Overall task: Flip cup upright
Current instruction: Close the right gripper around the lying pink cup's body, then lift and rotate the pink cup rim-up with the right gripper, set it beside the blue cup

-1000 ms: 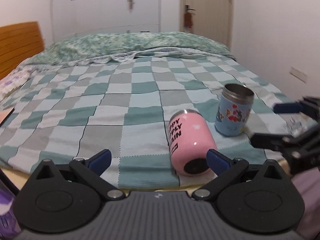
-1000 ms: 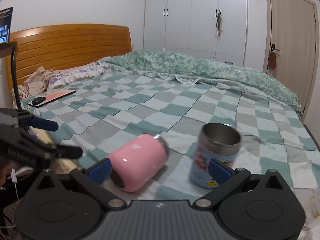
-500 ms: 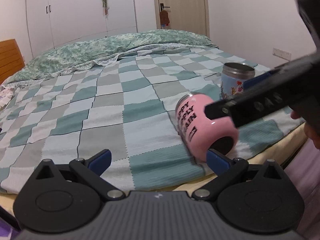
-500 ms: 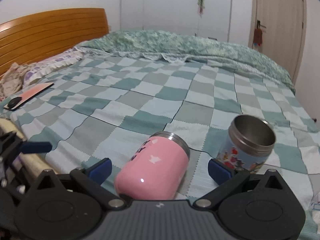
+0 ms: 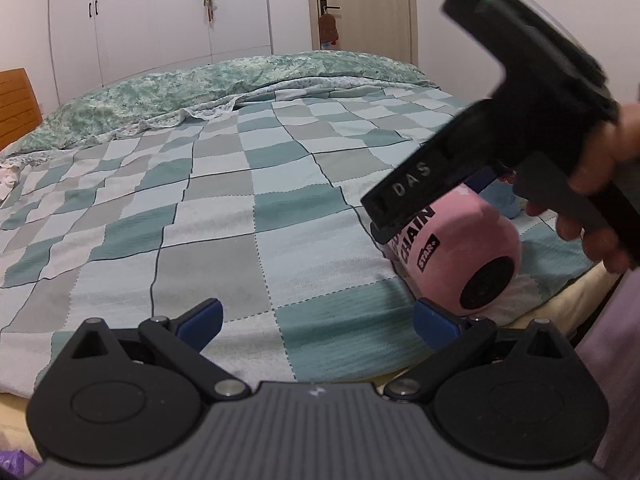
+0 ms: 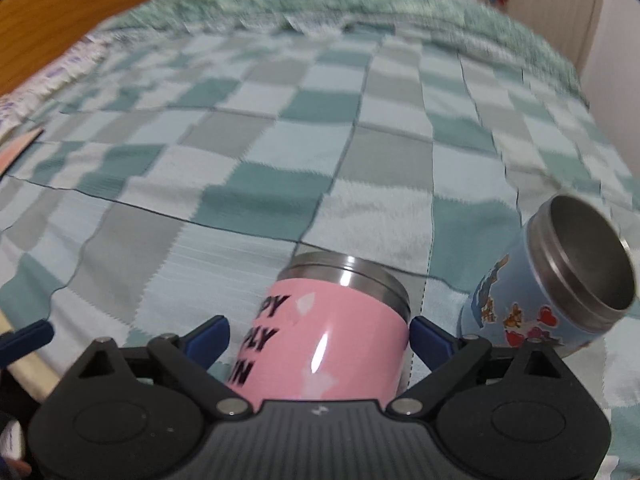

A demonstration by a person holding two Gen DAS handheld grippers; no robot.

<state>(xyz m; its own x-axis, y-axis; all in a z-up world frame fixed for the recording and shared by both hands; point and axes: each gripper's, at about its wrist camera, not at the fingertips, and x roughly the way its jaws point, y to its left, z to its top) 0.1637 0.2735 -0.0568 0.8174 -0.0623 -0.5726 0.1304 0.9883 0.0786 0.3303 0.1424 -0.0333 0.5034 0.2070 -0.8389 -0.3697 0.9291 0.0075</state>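
Observation:
A pink cup [image 6: 320, 336] with black lettering lies on its side on the checked bedspread, steel rim pointing away from me. My right gripper [image 6: 318, 334] is open, its blue fingers [image 6: 432, 338] on either side of the cup's body. In the left wrist view the cup [image 5: 460, 248] shows its black base, with the right gripper's black body [image 5: 500, 132] above it. My left gripper [image 5: 316, 318] is open and empty, low over the bed's front edge, left of the cup.
A blue steel cup with cartoon stickers [image 6: 552, 292] stands upright just right of the pink cup. The checked bedspread [image 5: 240, 200] stretches away to a green quilt [image 5: 208, 80]. A wooden headboard [image 6: 72, 12] is at the far left. The bed's edge [image 5: 560, 300] runs close to the cup.
My right gripper has moved forward and down over the pink cup, which now sits between its fingers. My left gripper has shifted left, so the cup sits further right in its view.

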